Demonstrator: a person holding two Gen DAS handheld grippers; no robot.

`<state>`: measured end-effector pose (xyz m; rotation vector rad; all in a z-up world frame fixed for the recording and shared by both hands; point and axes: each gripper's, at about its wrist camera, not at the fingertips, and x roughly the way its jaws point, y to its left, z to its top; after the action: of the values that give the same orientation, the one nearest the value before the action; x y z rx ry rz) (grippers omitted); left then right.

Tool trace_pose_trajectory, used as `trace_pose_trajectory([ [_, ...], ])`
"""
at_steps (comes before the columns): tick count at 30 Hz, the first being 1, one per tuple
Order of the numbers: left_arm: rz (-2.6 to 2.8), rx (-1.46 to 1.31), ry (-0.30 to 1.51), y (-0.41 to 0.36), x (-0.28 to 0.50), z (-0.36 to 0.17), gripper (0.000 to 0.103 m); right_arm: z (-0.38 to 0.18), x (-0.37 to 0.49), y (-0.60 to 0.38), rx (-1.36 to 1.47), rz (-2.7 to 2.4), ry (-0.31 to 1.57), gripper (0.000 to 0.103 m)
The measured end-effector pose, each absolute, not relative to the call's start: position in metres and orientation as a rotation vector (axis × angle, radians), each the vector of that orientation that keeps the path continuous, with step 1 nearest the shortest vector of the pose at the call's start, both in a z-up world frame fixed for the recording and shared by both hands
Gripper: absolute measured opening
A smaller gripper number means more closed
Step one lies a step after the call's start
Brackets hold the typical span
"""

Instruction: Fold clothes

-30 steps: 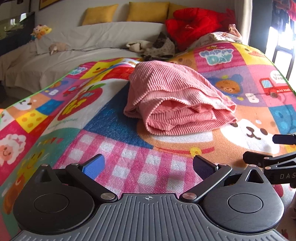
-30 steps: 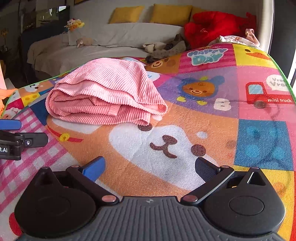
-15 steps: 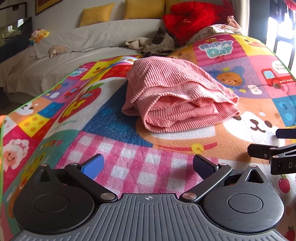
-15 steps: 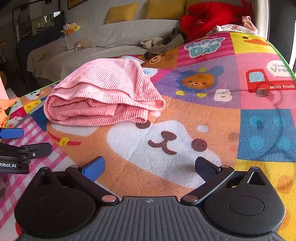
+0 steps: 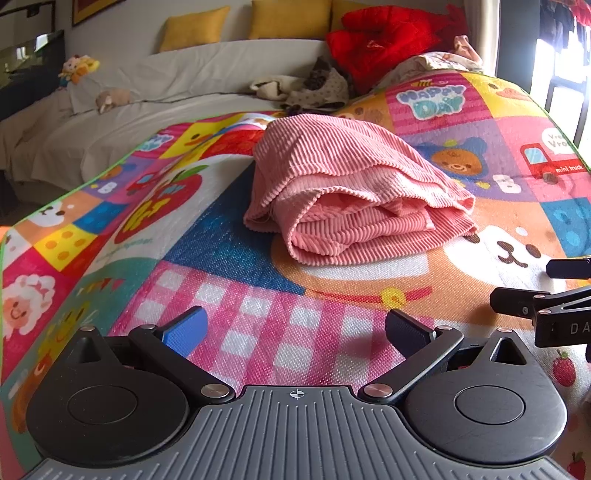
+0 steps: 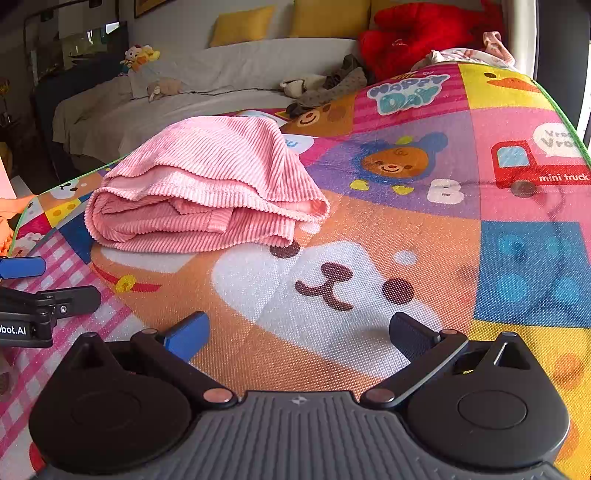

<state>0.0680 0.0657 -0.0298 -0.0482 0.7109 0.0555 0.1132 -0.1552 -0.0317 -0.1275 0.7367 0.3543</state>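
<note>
A folded pink garment [image 5: 354, 195] is seen lying on the patterned play mat [image 5: 229, 243], toward its far edge. The left gripper [image 5: 295, 328] and right gripper [image 6: 299, 332] are held over the mat's near part, jaws apart, nothing gripped. The garment's inner layers are hidden by its folds.

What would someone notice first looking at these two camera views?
A folded pink ribbed garment lies in a thick bundle on a bright cartoon play mat, beside a printed bear face. Both the left gripper and right gripper hang open short of it, holding nothing. Behind, yellow cushions and a red plush sit on a grey sofa.
</note>
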Motion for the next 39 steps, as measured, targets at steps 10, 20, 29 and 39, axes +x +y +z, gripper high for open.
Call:
trace_pose_trajectory([
  [10,0.057,-0.042,0.715,0.0649,0.0685,-0.0293,0.103,-0.0317,0.1139,-0.1552,-0.127,0.354,0.737,0.103],
  [20,0.058,-0.039,0.717,0.0649,0.0694,-0.0295,0.103,-0.0316,0.1139,-0.1556,-0.126,0.355,0.737,0.103],
  [29,0.059,-0.041,0.716,0.0648,0.0693,-0.0297,0.103,-0.0318,0.1139,-0.1558,-0.126,0.355,0.736,0.103],
  [39,0.060,-0.044,0.714,0.0650,0.0703,-0.0297,0.103,-0.0311,0.1132,-0.1553,-0.135,0.346,0.734,0.103],
])
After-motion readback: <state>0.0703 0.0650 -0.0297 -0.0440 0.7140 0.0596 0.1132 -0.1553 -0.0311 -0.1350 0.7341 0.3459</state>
